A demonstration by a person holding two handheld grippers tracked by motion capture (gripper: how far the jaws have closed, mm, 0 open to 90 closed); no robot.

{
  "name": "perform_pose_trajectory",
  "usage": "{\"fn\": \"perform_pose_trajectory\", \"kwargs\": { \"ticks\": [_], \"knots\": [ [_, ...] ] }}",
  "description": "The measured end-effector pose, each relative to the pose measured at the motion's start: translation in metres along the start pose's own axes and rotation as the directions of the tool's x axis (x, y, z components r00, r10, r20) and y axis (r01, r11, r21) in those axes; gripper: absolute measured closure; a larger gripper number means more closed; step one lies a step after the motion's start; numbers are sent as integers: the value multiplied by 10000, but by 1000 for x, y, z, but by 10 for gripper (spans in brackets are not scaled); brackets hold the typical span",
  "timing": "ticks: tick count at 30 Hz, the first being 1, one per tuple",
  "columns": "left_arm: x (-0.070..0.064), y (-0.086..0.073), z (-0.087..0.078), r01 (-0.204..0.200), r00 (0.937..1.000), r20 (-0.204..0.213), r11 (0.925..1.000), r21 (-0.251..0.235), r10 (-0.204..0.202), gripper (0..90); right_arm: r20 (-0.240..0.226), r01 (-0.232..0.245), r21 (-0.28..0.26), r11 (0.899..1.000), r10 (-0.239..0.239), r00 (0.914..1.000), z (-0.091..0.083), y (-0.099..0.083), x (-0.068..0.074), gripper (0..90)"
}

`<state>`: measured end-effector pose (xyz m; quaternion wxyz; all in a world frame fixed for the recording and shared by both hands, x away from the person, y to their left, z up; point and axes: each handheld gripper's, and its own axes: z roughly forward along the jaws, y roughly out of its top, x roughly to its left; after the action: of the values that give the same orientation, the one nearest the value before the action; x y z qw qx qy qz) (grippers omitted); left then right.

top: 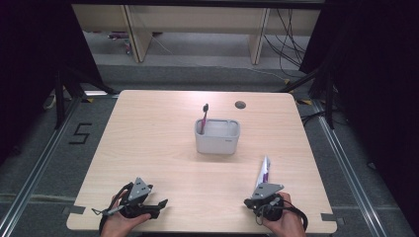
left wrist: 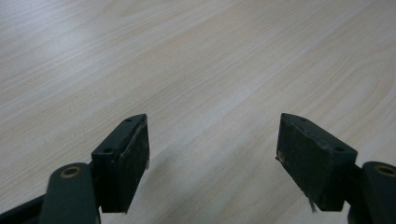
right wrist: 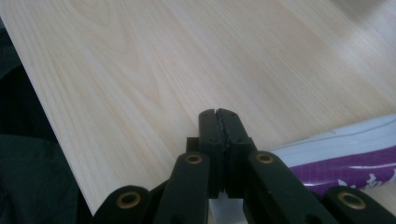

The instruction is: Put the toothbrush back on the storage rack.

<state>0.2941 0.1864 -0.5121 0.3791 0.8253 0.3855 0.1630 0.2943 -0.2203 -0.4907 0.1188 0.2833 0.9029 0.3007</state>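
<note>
A white and purple tube [top: 264,171] lies on the wooden table [top: 158,148] at the front right, its near end at my right gripper [top: 249,200]. In the right gripper view the tube [right wrist: 345,154] runs off to the right beside the right gripper [right wrist: 218,117], whose jaws are pressed flat together with nothing seen between them. My left gripper [top: 157,206] rests at the front left with its jaws wide apart over bare wood, as the left gripper [left wrist: 212,149] view confirms. A grey-white container [top: 217,137] stands mid-table with a dark-headed pink toothbrush [top: 203,117] upright in it.
A small round grommet hole [top: 240,104] sits near the table's far edge. The table's near edge [right wrist: 60,140] runs close to the right gripper. Dark floor, rails and black curtains surround the table, with shelving and cables behind.
</note>
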Motion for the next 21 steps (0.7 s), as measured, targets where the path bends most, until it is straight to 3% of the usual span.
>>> {"fn": "perform_pose_trajectory", "kwargs": {
  "ticks": [4,9,15,19,21],
  "knots": [
    [0,1,0,17,10000,34,10000,-71,-17,251,149,-109,345,9993,104,9998,-7,-8,-5,894],
    [0,1,0,-4,10000,20,10000,-50,4,252,350,-299,397,9988,285,9990,-14,-15,-10,886],
    [0,1,0,4,10000,16,10000,-76,-4,255,533,-493,254,9985,479,9974,-24,-27,-21,879],
    [0,1,-1,-42,10000,-54,10000,-31,42,255,1047,-870,219,9960,843,9909,-33,-35,-25,878],
    [0,1,0,-40,10000,72,9999,-98,41,255,914,-853,212,9961,830,9923,-35,-38,-28,878]
  ]
}}
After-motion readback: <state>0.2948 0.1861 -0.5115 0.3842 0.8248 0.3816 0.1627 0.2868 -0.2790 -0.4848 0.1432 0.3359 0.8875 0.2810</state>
